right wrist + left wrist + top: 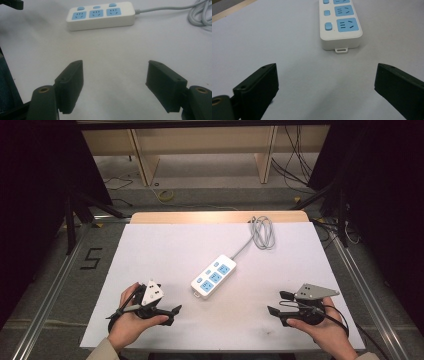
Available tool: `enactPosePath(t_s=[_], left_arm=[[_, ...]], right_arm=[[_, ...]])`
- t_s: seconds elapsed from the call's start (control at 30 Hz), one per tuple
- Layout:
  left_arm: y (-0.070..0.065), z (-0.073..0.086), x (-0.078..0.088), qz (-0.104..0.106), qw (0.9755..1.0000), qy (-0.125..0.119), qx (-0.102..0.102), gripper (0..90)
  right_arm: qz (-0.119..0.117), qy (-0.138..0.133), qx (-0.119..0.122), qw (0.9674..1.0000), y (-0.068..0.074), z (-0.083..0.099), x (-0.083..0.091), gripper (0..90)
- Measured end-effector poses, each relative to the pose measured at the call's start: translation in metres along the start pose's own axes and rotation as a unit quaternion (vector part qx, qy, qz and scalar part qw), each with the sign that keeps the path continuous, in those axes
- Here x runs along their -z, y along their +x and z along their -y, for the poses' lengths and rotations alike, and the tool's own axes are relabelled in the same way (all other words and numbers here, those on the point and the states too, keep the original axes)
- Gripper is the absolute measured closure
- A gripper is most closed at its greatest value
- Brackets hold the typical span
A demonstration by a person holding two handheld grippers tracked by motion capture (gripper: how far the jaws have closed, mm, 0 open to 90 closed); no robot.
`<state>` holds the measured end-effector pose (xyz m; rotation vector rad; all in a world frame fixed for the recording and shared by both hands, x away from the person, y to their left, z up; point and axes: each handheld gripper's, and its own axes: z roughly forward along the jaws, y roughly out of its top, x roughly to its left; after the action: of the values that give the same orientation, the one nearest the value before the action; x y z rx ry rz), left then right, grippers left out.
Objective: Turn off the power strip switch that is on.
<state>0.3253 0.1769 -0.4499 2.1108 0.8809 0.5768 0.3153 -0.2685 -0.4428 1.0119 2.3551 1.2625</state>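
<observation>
Left gripper (172,312) low over the near left part of the white table (150,250), gripped in the left hand (131,320), jaws pointing right toward the middle. Jaws spread wide in the left gripper view (325,87), nothing between them but bare table surface, nothing touched. Right gripper (277,303) over the near right part of the table, gripped in the right hand (320,327), jaws pointing left, grey three-cornered plate on top. Jaws just as wide apart in the right gripper view (115,82), empty, pads clear of everything. Between the two grippers and a little farther back, a white power strip (214,275) with blue sockets and blue switches, lying flat and slanted on the table, near end toward the left gripper, far end toward the right rear. Well apart from both grippers, touched by neither. Close ahead in the left gripper view (340,23), short end with its hanging tab facing the jaws. Farther off in the right gripper view (101,15), long side turned to the jaws. Grey cable (262,232) running from the strip's far end to a loose coil near the far edge of the table, right of centre.
</observation>
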Motion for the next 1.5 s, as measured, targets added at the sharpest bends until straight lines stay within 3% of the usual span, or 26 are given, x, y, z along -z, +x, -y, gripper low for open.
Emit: enactPosePath(t_s=[0.27,0.53,0.7,0.9,1.5], left_arm=[[0.001,0.000,0.000,-0.004,1.0000,0.000,0.002,6.7],[0.000,0.000,0.000,-0.006,1.0000,-0.002,0.004,7.9],[0.000,0.000,-0.001,-0.005,1.0000,0.000,0.003,8.3],[0.000,0.000,-0.001,-0.008,0.9999,0.001,0.011,11.9],[0.000,-0.001,0.000,-0.008,0.9999,-0.001,0.012,11.5]], right_arm=[[-0.004,0.004,0.009,0.9999,0.001,-0.004,-0.004,41.2],[-0.002,0.012,0.025,0.9996,0.004,-0.012,-0.009,72.4],[0.013,0.012,0.035,0.9992,0.006,-0.017,-0.011,88.8],[0.016,0.022,0.034,0.9990,0.005,-0.021,-0.014,90.0],[0.013,0.029,0.029,0.9990,0.001,-0.039,-0.033,90.0]])
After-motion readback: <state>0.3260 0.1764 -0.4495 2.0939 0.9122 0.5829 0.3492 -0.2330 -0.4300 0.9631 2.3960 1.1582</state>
